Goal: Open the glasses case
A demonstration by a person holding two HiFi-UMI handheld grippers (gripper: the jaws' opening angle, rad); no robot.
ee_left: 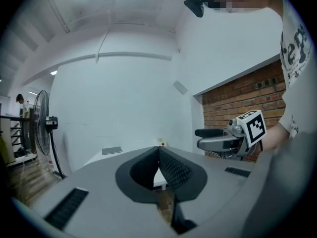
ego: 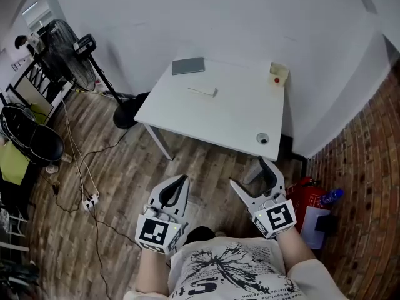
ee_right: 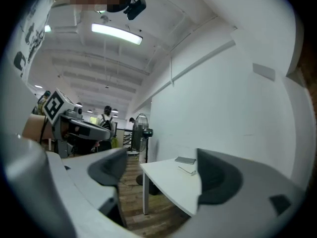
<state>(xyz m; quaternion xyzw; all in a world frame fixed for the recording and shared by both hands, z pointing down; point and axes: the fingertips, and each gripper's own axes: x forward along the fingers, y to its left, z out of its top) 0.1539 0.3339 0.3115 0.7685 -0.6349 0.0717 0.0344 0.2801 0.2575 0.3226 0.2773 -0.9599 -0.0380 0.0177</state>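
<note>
The grey glasses case [ego: 188, 65] lies closed at the far left corner of the white table [ego: 237, 120]; it also shows small as the case [ee_left: 112, 150] and as the case [ee_right: 185, 160]. Both grippers hover over the floor in front of the table, well short of the case. My left gripper [ego: 182, 180] is shut, its pads meeting with nothing between them, as the left gripper [ee_left: 159, 151] shows. My right gripper [ego: 250, 172] stands open and empty, and in its own view the right gripper [ee_right: 161, 172] frames the table's corner.
A thin pale object [ego: 203, 91] lies near the case, a small beige box [ego: 279, 72] sits at the far right corner, and a small round thing [ego: 262, 138] sits near the front right. A standing fan [ego: 75, 58] and cables are on the left; a brick wall [ego: 369, 186] and a red extinguisher [ego: 306, 199] are on the right.
</note>
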